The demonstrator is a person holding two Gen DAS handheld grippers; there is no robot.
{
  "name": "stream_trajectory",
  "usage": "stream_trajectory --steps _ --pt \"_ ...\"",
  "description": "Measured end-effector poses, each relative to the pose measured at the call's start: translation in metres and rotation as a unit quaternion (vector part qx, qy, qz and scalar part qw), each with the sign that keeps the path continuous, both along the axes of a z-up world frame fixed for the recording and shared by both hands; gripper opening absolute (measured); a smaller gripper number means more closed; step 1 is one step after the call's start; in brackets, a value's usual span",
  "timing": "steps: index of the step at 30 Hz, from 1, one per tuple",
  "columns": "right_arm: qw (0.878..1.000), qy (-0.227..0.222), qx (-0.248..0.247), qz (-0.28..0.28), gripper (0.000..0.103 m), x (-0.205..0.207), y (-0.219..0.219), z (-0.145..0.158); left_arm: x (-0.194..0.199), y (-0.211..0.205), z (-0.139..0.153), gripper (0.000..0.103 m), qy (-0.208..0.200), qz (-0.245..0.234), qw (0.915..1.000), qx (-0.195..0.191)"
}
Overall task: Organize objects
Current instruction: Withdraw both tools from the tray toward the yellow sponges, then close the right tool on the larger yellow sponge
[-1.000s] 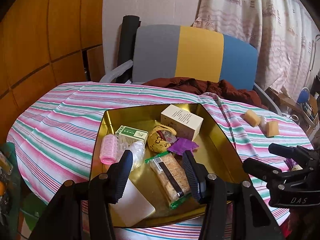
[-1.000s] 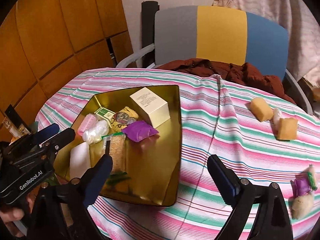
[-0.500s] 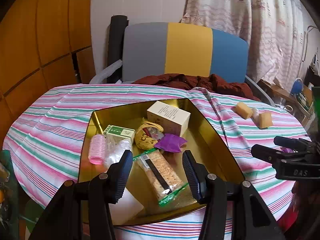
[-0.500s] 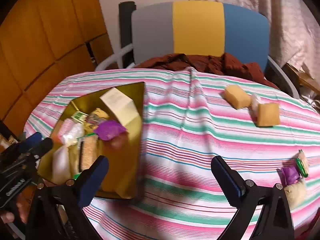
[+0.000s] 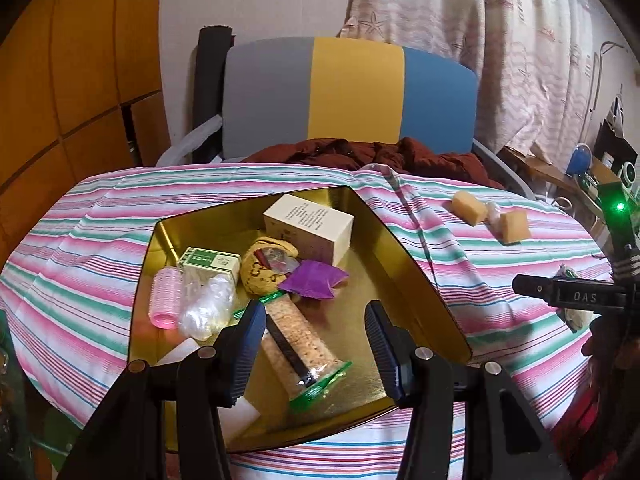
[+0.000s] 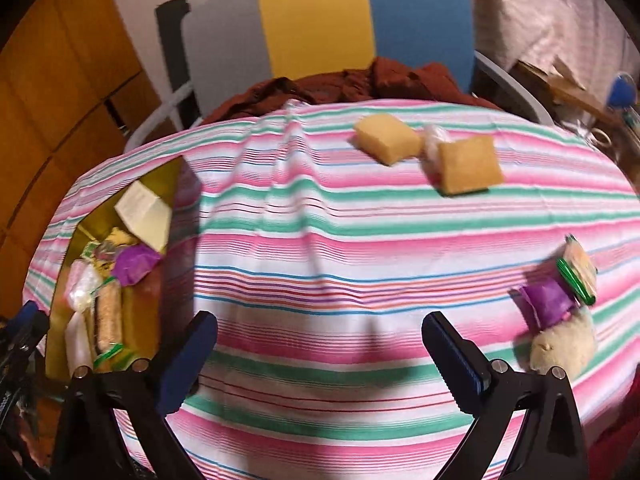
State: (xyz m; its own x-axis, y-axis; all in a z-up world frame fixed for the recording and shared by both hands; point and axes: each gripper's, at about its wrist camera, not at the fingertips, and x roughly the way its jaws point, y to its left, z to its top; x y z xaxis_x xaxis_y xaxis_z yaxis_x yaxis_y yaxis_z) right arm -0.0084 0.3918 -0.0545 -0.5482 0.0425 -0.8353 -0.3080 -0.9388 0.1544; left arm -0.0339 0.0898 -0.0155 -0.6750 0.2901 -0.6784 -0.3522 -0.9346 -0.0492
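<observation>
Striped cloth (image 6: 320,240) in pink, green and white covers the round table, and behind it stands a chair (image 5: 352,92) with a grey, yellow and blue back, a dark red garment (image 5: 360,156) heaped on its seat. On the left part of the cloth sits a shiny gold tray (image 5: 404,260) with raised, angled walls, and most of the loose things lie inside it: a cream box (image 5: 308,228) printed with small text at the far end, a long clear packet of crackers (image 5: 300,344) with green ends pointing toward the near rim, a yellow cookie-shaped plush (image 5: 264,268), a purple packet (image 5: 314,280) touching it, a green-and-white carton (image 5: 210,262), a crumpled clear bag (image 5: 206,306), a pink hair roller (image 5: 164,300) by the left wall and a white pad (image 5: 240,412) at the near corner. Out on the cloth, toward the far right, lie two yellow sponges (image 6: 388,138) with a small clear wrapper (image 6: 434,140) between them. Near the right edge a second purple packet (image 6: 546,300), a green-edged cracker packet (image 6: 578,268) and a pale plush (image 6: 564,344) huddle together, touching. The left gripper (image 5: 312,344) hangs over the near end of the tray, its jaws spread wide on either side of the cracker packet, gripping nothing. The right gripper (image 6: 320,344) hovers over bare cloth, its jaws wide apart and empty.
</observation>
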Motion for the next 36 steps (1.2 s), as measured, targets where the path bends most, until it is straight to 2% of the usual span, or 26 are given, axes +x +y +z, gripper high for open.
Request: stream_trajectory --steps 5,15,20,25,36 --pt "1.000 -0.008 -0.009 -0.013 0.103 -0.005 0.025 0.000 -0.001 0.011 0.000 0.052 -0.005 -0.018 0.9998 -0.005" --pt "0.997 0.001 0.042 -0.062 0.103 -0.030 0.103 0.012 -0.005 0.028 -0.005 0.052 -0.019 -0.044 0.9988 0.001" --pt "0.995 0.010 0.082 -0.054 0.103 -0.052 0.132 0.010 -0.011 0.034 -0.007 0.052 -0.030 -0.056 0.9979 0.012" --pt "0.992 -0.019 0.118 -0.031 0.103 -0.086 0.148 -0.007 -0.013 0.045 -0.007 0.052 -0.035 -0.076 0.9963 0.020" --pt "0.995 -0.036 0.092 -0.013 0.103 -0.126 0.166 -0.037 -0.024 0.063 -0.016 0.052 -0.056 -0.087 0.9946 0.011"
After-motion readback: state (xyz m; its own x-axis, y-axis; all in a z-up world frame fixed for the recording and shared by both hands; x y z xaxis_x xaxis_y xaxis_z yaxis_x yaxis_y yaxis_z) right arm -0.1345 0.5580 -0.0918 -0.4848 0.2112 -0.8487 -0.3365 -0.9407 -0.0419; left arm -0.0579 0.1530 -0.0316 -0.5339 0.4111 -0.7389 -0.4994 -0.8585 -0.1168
